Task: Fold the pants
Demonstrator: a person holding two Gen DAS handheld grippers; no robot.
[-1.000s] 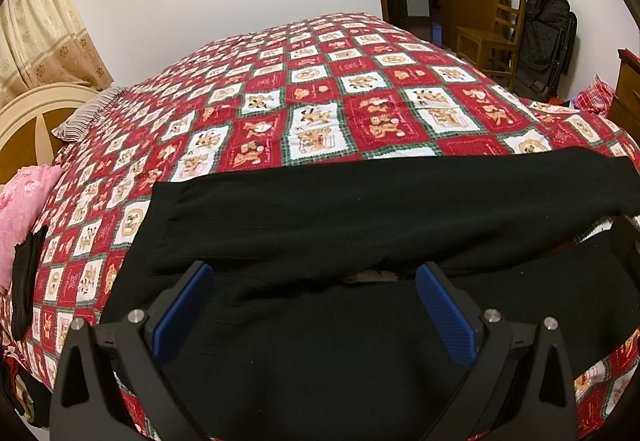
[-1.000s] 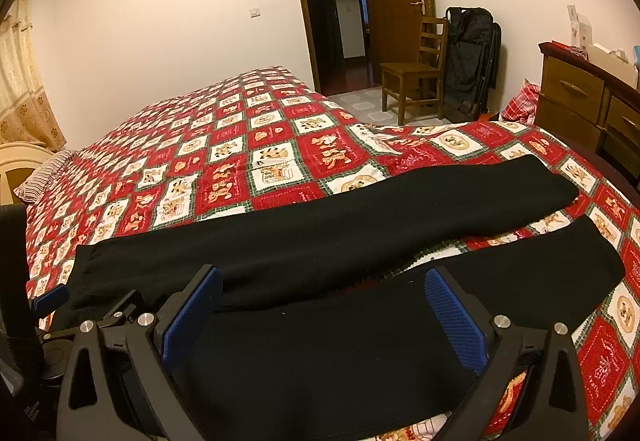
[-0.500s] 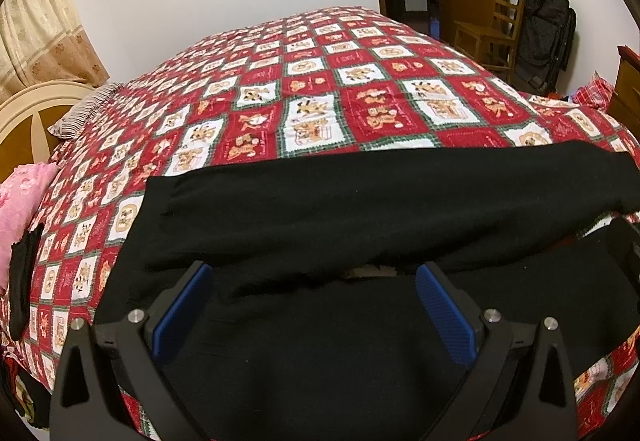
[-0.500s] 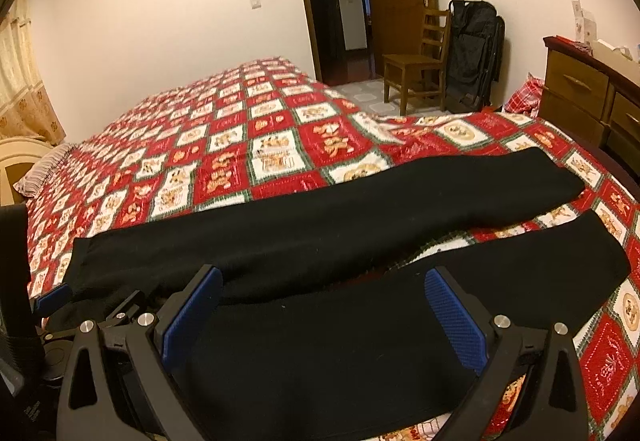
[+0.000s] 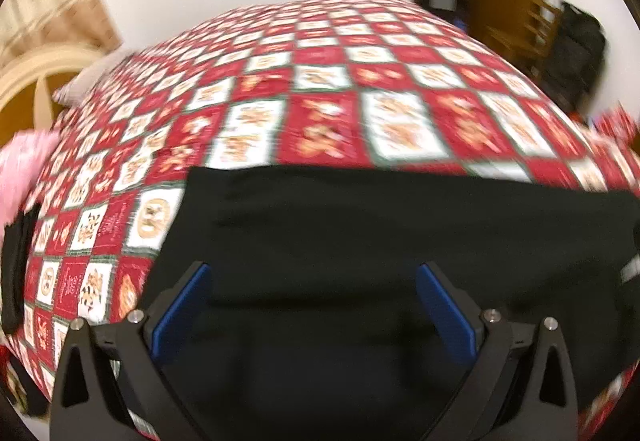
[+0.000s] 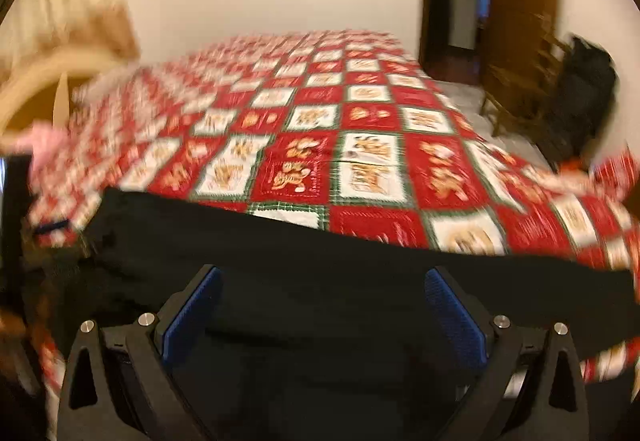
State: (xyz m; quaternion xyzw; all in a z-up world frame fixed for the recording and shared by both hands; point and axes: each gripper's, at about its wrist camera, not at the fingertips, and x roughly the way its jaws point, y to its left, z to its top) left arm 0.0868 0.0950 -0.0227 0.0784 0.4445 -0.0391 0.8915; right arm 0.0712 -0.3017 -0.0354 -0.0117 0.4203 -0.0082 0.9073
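Bedspread [image 5: 328, 113] — fingers [image 5: 182, 313] wide over pants [image 5: 360, 233]

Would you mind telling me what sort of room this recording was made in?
Most likely a home bedroom: a bed under a red patchwork quilt, a cream headboard beside a curtain, and a wooden chair by the door.

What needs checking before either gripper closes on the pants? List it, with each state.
1. Left gripper open, nothing held: ok.
2. Right gripper open, nothing held: ok.
3. Black pants lie on the quilt ahead of both grippers: ok.
4. Pads over fabric: ok.
5. Near trouser edge located: cannot tell, hidden low in both views.
6. Views sharp enough to aim: not ok, both blurred.
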